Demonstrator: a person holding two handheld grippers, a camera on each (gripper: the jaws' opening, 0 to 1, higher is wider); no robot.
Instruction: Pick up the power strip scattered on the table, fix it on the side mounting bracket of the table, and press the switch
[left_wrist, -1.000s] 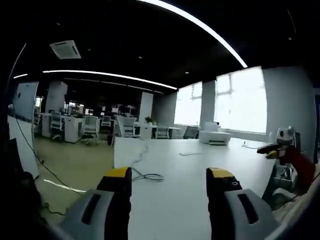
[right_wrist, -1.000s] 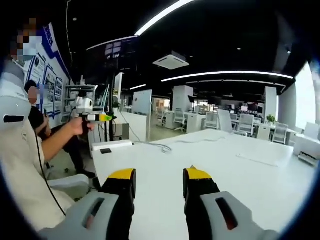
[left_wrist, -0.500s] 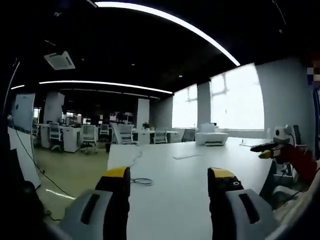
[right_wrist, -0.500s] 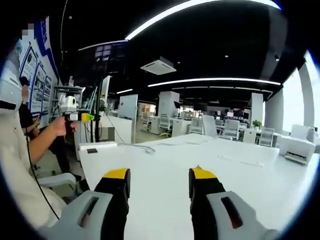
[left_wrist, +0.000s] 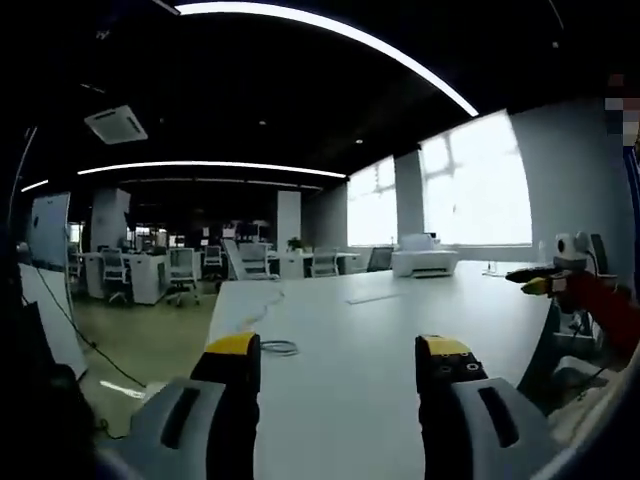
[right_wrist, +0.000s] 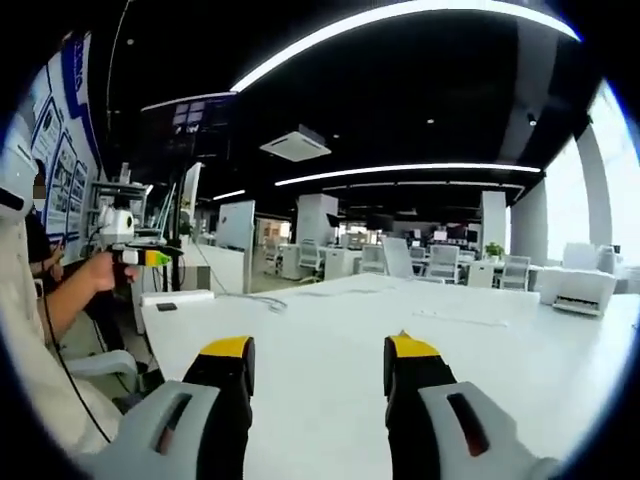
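We hold both tongs level above the white tabletop (left_wrist: 400, 330). The left tongs (left_wrist: 340, 362) are spread with nothing between them, and the right tongs (right_wrist: 318, 362) are spread and bare too. The power strip (right_wrist: 177, 298) is probably the white bar with a dark patch at the far left edge of the tabletop in the right gripper view, though it is too small to be sure; a cable (left_wrist: 278, 347) coils near that edge. We judge it rigid, light and smooth, best pinched across its narrow width mid-body, clear of the switch, with its cord dragging.
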